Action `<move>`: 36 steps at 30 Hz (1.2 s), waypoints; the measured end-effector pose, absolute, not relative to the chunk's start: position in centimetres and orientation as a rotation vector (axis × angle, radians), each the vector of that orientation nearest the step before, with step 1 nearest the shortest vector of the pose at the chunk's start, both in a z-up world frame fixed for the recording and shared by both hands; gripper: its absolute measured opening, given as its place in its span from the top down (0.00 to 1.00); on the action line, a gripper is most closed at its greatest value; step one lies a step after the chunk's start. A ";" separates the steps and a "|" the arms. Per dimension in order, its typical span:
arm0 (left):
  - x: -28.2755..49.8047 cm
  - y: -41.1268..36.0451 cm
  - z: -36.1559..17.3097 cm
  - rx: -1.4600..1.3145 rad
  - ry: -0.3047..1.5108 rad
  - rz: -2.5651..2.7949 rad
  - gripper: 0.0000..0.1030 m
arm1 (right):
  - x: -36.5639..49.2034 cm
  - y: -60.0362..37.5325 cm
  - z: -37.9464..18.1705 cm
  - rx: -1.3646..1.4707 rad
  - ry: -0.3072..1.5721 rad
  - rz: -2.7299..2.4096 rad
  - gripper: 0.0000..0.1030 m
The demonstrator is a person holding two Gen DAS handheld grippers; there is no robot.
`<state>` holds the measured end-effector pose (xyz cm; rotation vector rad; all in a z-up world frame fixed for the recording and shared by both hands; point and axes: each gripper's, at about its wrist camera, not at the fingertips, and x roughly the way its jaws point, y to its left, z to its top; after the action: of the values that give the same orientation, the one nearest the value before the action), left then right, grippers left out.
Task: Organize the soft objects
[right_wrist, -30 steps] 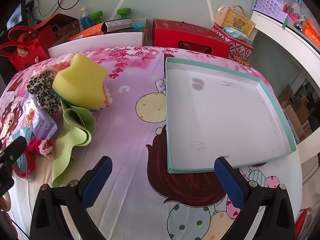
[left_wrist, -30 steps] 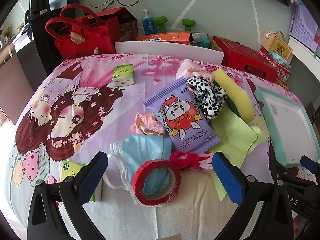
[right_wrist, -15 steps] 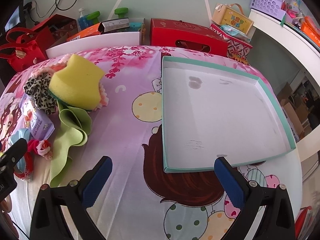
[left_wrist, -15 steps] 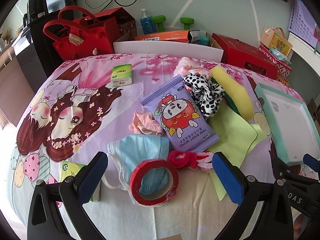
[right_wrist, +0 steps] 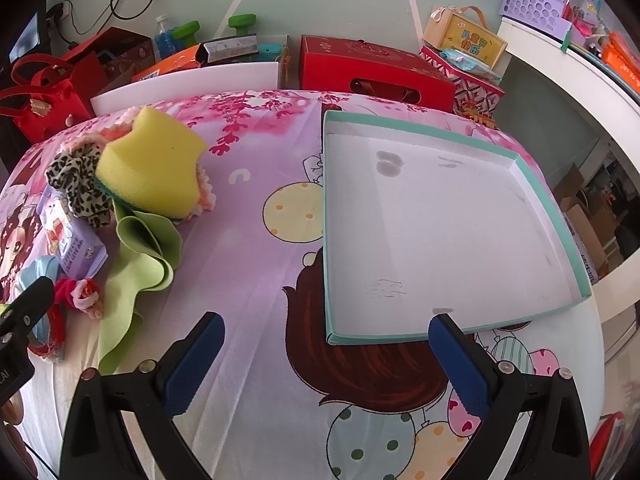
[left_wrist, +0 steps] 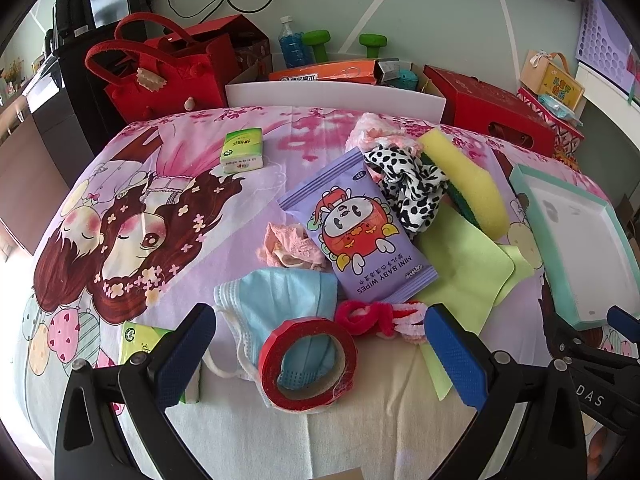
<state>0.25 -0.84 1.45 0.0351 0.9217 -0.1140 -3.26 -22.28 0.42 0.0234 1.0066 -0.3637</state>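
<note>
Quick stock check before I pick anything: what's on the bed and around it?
sponge: 1, yellow, on the pile.
scrunchie: 1, black-and-white, beside the sponge.
wipes pack: 1, purple, centre.
cloth: 1, green, under the sponge.
face mask: 1, blue, near.
tape roll: 1, red, on the mask.
tissue packs: 2, green, left.
tray: 1, teal-rimmed, right, nothing in it.
left gripper: jaws open.
right gripper: jaws open.
</note>
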 end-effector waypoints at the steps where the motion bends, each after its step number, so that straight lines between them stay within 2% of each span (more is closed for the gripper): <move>1: 0.3 -0.9 1.4 0.035 0.923 -0.114 0.00 | -3.2 -22.3 0.4 0.024 1.007 -0.364 0.00; 26: 0.2 -0.7 1.7 0.038 0.927 -0.103 0.00 | -3.4 -22.1 0.6 0.021 0.991 -0.356 0.00; 36: -0.1 5.6 4.3 -0.004 0.906 0.084 0.00 | -3.4 -16.5 1.8 0.001 0.917 -0.119 0.00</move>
<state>-0.07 5.59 4.29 -0.0040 0.9058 0.0838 -3.42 -16.47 1.85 0.0014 0.9168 -0.1193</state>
